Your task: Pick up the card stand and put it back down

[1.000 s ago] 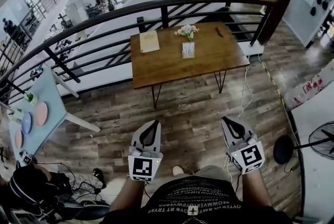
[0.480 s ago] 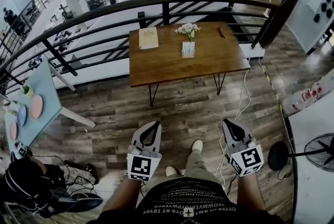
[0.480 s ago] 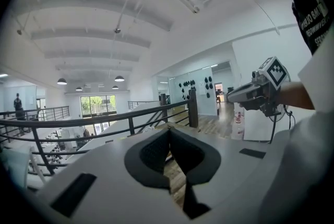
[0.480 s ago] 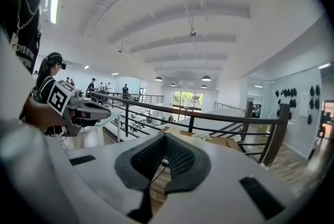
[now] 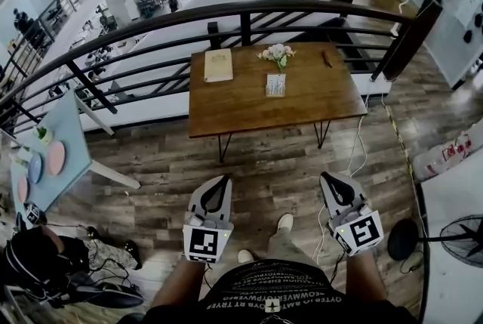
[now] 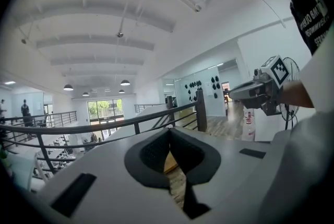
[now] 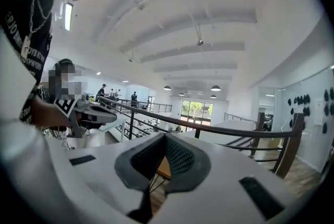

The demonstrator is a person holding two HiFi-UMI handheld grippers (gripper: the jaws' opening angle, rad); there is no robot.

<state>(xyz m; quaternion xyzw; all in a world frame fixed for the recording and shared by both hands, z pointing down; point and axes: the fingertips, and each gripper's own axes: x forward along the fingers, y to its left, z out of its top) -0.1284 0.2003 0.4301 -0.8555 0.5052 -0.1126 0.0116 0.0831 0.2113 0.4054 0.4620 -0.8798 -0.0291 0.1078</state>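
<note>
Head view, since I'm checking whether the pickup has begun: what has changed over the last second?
The person has stepped toward the wooden table, a shoe now forward. Nothing was taken hold of. The left gripper and right gripper stay shut and empty; the card stand stays on the table beside the flowers.

The brown rectangular wooden surface looks smooth and satin. The curved black metal railing is matt. The plank floor shows rough grain. The white left tool and right tool are matt plastic, with dark ribbed pads.
</note>
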